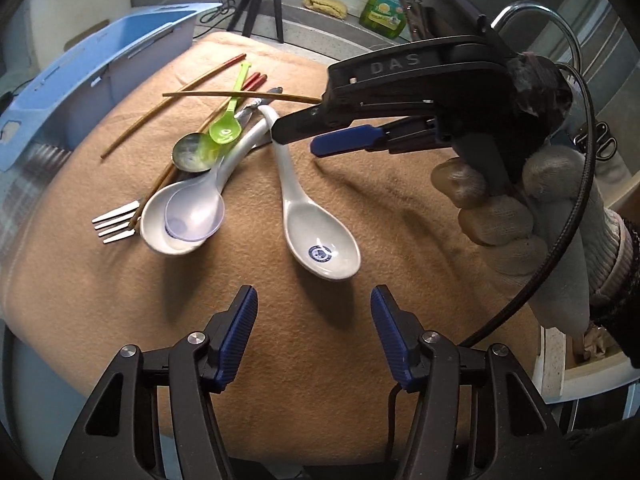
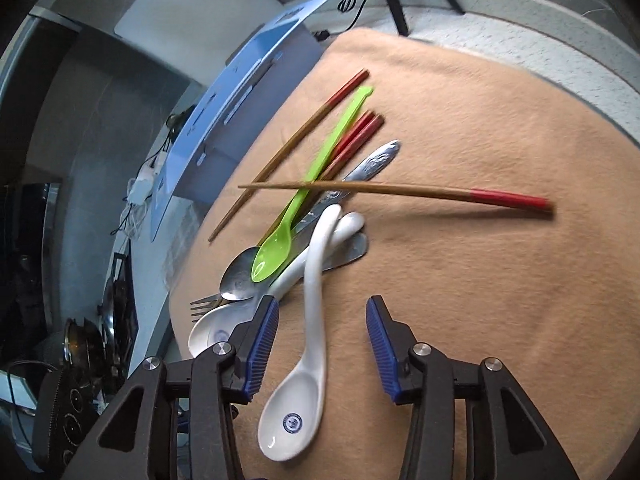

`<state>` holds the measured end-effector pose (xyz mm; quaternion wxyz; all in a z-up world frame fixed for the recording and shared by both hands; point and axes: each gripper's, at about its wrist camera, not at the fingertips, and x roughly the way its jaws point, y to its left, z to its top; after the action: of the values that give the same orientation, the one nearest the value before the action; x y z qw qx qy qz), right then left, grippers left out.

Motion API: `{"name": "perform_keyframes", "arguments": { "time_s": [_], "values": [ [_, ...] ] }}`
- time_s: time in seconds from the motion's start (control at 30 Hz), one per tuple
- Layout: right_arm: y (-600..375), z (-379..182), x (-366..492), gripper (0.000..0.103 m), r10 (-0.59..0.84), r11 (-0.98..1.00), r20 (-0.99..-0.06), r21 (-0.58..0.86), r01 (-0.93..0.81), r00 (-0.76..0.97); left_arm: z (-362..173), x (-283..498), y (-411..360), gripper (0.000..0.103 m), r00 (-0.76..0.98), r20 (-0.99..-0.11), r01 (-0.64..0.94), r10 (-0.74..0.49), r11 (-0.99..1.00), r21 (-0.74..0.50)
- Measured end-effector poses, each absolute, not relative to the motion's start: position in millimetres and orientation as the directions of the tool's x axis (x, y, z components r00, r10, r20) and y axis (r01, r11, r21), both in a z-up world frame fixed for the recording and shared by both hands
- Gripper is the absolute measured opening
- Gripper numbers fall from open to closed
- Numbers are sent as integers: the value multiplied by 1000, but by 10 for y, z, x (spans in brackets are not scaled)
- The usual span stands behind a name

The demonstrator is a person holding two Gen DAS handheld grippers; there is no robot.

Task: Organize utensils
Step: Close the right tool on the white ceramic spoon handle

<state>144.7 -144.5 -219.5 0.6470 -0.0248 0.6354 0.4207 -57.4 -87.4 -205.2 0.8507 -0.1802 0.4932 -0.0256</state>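
Glazed ceramic soup spoon (image 2: 308, 320) lying on tan cloth over the tabletop, bowl toward 6 o'clock, handle tip at 12 resting against the utensil pile (image 2: 296, 232). Likely hard, slick, chippable, fairly heavy; best pinched across the curved handle. Right gripper (image 2: 322, 342) jaws spread, astride that handle, not pressing. Left gripper (image 1: 312, 332) jaws spread, empty. Blue organizer tray (image 1: 100, 56) at 10 o'clock; contents hidden.

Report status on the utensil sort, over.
Left gripper open, empty. Right gripper open around white soup spoon. Chopstick lies across the pile.
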Motion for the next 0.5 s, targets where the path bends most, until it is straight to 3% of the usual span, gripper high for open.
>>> {"name": "perform_keyframes", "arguments": {
  "time_s": [0.27, 0.33, 0.5],
  "values": [
    [-1319, -2301, 1428, 30, 479, 662, -858, 491, -566, -185, -2075, -526, -859, 57, 504, -833, -101, -227, 943, -318],
    [-1294, -2318, 1420, 20, 469, 664, -863, 485, -568, -188, -2075, -506, -859, 57, 503, -836, -90, -220, 949, -303],
    [-1340, -2348, 1402, 10, 466, 676, -863, 490, -551, -195, -2065, -488, -861, 57, 495, -839, -60, -225, 955, -291]
  ]
}}
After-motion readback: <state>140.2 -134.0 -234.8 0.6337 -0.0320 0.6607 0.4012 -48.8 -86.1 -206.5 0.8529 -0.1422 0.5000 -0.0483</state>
